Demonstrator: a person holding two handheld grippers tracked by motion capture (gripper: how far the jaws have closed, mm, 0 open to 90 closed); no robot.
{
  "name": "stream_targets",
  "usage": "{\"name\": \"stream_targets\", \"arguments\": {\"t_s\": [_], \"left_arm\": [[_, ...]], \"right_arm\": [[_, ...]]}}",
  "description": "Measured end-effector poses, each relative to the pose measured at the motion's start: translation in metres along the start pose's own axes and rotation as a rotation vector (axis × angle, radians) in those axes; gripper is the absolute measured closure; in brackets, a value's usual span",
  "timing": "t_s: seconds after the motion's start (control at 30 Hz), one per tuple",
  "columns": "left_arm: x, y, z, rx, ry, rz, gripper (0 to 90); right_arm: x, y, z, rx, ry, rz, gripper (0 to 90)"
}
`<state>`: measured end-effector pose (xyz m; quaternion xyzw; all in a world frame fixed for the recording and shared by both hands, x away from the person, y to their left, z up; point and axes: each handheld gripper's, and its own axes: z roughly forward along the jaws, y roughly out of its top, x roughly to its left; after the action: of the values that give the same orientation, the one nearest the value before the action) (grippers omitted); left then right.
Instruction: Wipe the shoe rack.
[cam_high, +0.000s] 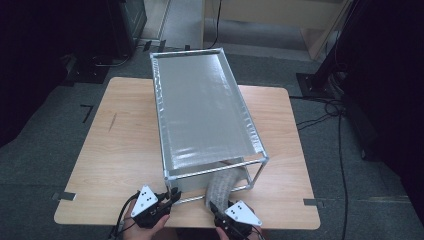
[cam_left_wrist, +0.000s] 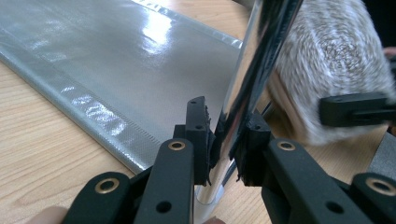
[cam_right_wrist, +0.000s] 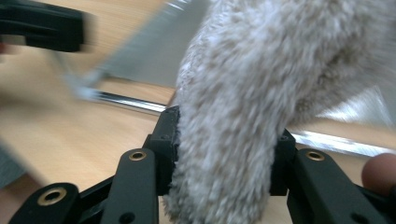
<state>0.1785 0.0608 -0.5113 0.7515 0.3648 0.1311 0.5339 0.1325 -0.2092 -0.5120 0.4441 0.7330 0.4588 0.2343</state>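
A chrome-tube frame (cam_high: 214, 170) wrapped in silvery sheeting stands lengthwise on the wooden table (cam_high: 120, 150). From under its near end a fluffy grey cloth (cam_high: 223, 184) droops toward me. My left gripper (cam_high: 172, 194) is shut on the frame's near left upright post (cam_left_wrist: 239, 88), one pad on each side of the tube, as the left gripper view (cam_left_wrist: 227, 133) shows. My right gripper (cam_high: 216, 210) is shut on the cloth's lower end (cam_right_wrist: 252, 93), its pads (cam_right_wrist: 169, 135) sunk into the pile. The cloth's far end is hidden inside the frame.
The frame's low front rail (cam_right_wrist: 126, 100) runs just behind the cloth. Bare tabletop lies to the left and right of the frame. Beyond the table are grey carpet, cables (cam_high: 325, 117) and dark stands.
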Motion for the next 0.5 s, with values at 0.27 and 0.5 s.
{"name": "stream_targets", "arguments": {"t_s": [0.27, 0.5], "left_arm": [[0.0, 0.0, 0.0, 0.0, -0.005, -0.002, 78.0], [0.004, 0.003, -0.003, -0.021, -0.035, -0.014, 70.3]], "right_arm": [[-0.028, 0.012, -0.008, -0.033, -0.155, 0.046, 58.5], [-0.069, 0.017, -0.036, -0.11, -0.327, 0.167, 58.8]]}}
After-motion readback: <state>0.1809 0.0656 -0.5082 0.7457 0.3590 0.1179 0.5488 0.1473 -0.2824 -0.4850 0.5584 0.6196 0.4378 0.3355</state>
